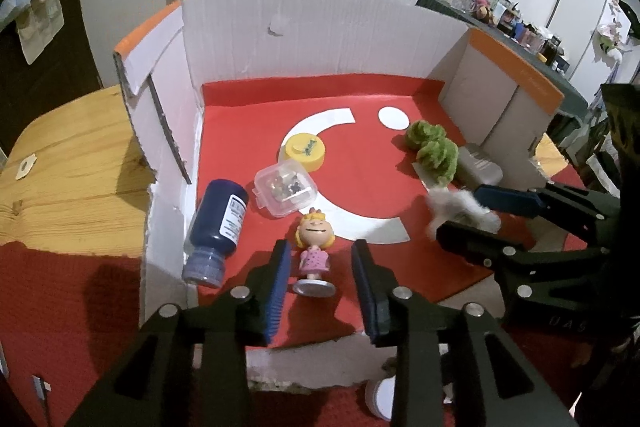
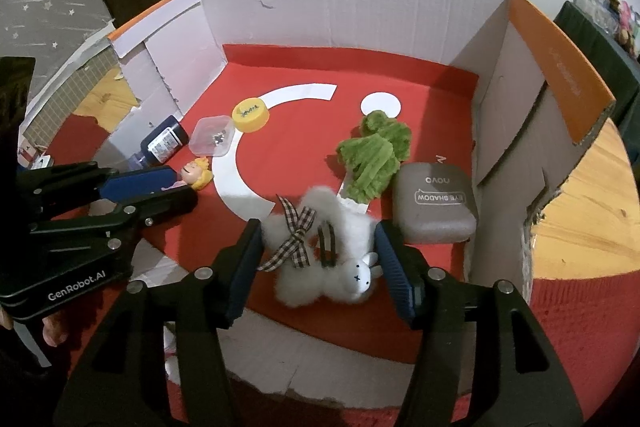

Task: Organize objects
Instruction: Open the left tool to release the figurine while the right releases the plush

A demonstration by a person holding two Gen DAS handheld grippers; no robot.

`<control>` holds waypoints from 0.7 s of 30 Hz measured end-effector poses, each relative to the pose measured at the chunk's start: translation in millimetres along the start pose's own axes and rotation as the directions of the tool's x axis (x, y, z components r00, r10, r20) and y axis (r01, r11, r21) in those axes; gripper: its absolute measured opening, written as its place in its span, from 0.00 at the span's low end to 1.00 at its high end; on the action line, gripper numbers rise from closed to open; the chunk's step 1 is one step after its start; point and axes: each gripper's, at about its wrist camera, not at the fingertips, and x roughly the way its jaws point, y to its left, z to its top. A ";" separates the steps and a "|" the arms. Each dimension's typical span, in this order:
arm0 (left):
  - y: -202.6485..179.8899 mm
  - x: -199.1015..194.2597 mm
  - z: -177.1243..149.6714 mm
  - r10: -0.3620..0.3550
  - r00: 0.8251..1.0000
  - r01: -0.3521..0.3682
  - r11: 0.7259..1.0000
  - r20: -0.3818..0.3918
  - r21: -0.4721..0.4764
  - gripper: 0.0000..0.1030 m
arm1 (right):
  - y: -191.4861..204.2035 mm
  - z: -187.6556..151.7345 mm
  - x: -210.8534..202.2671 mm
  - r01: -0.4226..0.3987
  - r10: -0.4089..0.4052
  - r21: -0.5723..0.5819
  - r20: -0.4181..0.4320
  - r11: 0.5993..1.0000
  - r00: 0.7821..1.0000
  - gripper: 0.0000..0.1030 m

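Both grippers are down in the cardboard box (image 1: 320, 27) with its red floor. The left gripper (image 1: 320, 267) stands parted around the little blonde figurine (image 1: 314, 251), which is upright on its silver base, pads clear of it on either side. Beside it a dark blue bottle (image 1: 218, 227) lies tipped against the left wall, with a clear plastic case (image 1: 286, 189) and a yellow cap (image 1: 302, 151) just beyond. Over on the right, the right gripper (image 2: 320, 267) straddles the fluffy white plush (image 2: 320, 255) with its checked bow; fur may brush the pads, hard to say. A green fuzzy piece (image 2: 372, 155) and a grey eyeshadow case (image 2: 436, 203) sit close behind.
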 end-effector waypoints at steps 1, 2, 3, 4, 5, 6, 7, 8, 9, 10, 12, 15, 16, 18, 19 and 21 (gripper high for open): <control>-0.4 -1.9 0.0 -0.001 1.000 0.001 1.000 0.004 0.000 0.33 | 0.5 0.1 -0.6 -0.001 0.001 0.000 0.003 1.000 1.000 0.55; -0.6 -3.8 -0.1 -0.003 1.000 0.003 1.000 0.008 0.000 0.33 | 1.3 -0.2 -2.0 -0.002 0.002 0.000 0.006 1.000 1.000 0.57; -0.9 -5.7 -0.2 -0.003 1.000 0.003 1.000 0.012 0.001 0.33 | 2.1 -0.1 -3.5 -0.003 0.003 0.000 0.009 1.000 1.000 0.57; -1.1 -7.9 -0.4 -0.003 1.000 0.003 1.000 0.016 0.001 0.33 | 2.9 -0.2 -5.1 -0.002 0.002 -0.001 0.013 1.000 1.000 0.58; -1.4 -9.9 -0.8 -0.004 1.000 0.004 1.000 0.020 0.001 0.33 | 3.9 -0.6 -6.9 -0.002 0.002 -0.001 0.017 1.000 1.000 0.59; -1.8 -11.1 -1.4 -0.005 1.000 0.005 1.000 0.022 0.001 0.36 | 4.6 -0.8 -8.7 -0.004 0.004 0.000 0.021 1.000 1.000 0.59; -2.3 -12.9 -2.2 -0.004 1.000 0.004 1.000 0.026 0.002 0.38 | 4.7 -1.3 -10.7 -0.004 0.004 0.001 0.025 1.000 1.000 0.60; -2.9 -14.9 -2.9 -0.002 1.000 0.002 1.000 0.031 0.003 0.40 | 5.4 -2.0 -12.6 -0.005 0.005 0.002 0.030 1.000 1.000 0.60; -3.4 -17.1 -3.7 -0.001 0.999 0.001 1.000 0.036 0.004 0.40 | 5.8 -2.6 -14.3 -0.005 0.005 0.003 0.034 1.000 0.999 0.60; -4.3 -18.6 -4.5 -0.003 0.999 0.002 1.000 0.039 0.004 0.40 | 6.3 -3.3 -16.2 -0.004 0.004 0.004 0.038 1.000 0.999 0.62; -5.4 -22.4 -6.0 -0.005 0.999 0.005 1.000 0.046 0.006 0.43 | 8.0 -4.9 -20.6 -0.002 0.002 0.006 0.048 1.000 0.999 0.66; -7.5 -29.6 -9.1 -0.001 0.998 0.000 1.000 0.061 0.010 0.48 | 9.6 -8.4 -27.9 0.004 -0.005 0.009 0.065 1.000 0.998 0.67; -8.1 -32.4 -10.4 0.000 0.998 0.000 1.000 0.067 0.012 0.49 | 10.5 -9.7 -30.4 0.008 -0.008 0.009 0.070 1.000 0.997 0.67; -8.3 -36.0 -12.5 -0.002 0.997 0.001 1.000 0.074 0.013 0.51 | 12.2 -12.5 -36.4 0.011 -0.011 0.008 0.081 1.000 0.997 0.69; -8.7 -38.3 -14.0 -0.002 0.997 0.001 1.000 0.079 0.014 0.52 | 13.5 -14.3 -39.8 0.013 -0.014 0.007 0.088 1.000 0.996 0.71; -9.4 -42.6 -17.3 -0.001 0.996 -0.001 1.000 0.088 0.015 0.56 | 14.6 -17.0 -45.4 0.019 -0.019 0.006 0.101 1.000 0.995 0.74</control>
